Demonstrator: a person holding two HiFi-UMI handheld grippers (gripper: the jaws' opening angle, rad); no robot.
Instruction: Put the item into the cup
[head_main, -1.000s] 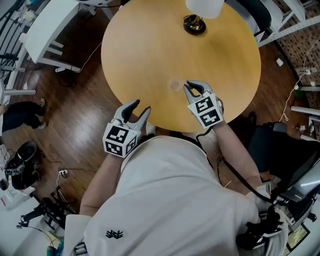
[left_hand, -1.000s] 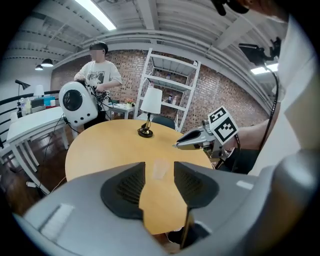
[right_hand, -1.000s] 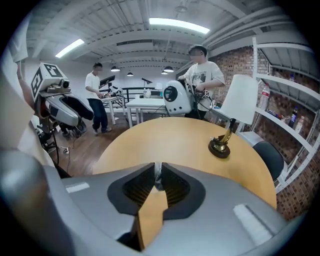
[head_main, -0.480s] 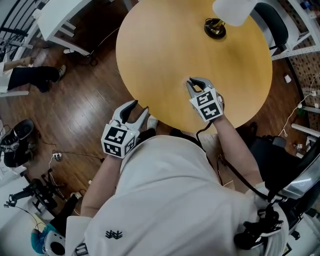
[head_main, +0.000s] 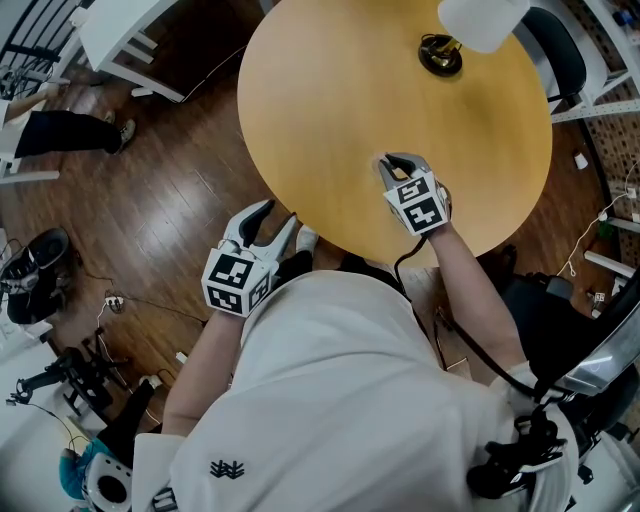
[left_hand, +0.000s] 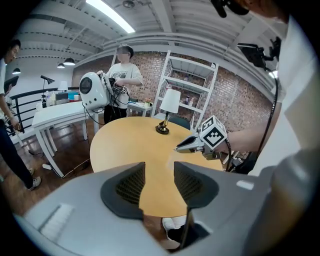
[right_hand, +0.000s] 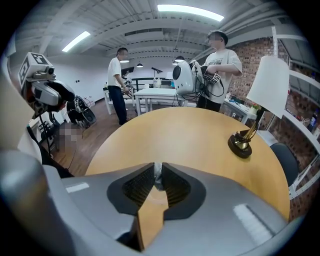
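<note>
Head cam, steep down. Round wooden table (head_main: 330, 100) fills 12 o'clock. Lamp on it at 1 o'clock: dark base (head_main: 440, 55), white shade (head_main: 482, 18) cut by the frame. Right gripper (head_main: 397, 165) is over the tabletop near its 5 o'clock rim, tips drawn close; whatever is pinched is too small to tell. Left gripper (head_main: 277, 214) is off the table at the 7 o'clock rim, over wood floor (head_main: 170, 190), jaws apart. Wearer's white shirt (head_main: 340, 400) fills 6 o'clock. White bench (head_main: 130, 30) at 10 o'clock, a bystander's legs (head_main: 70, 132) at 9.
</note>
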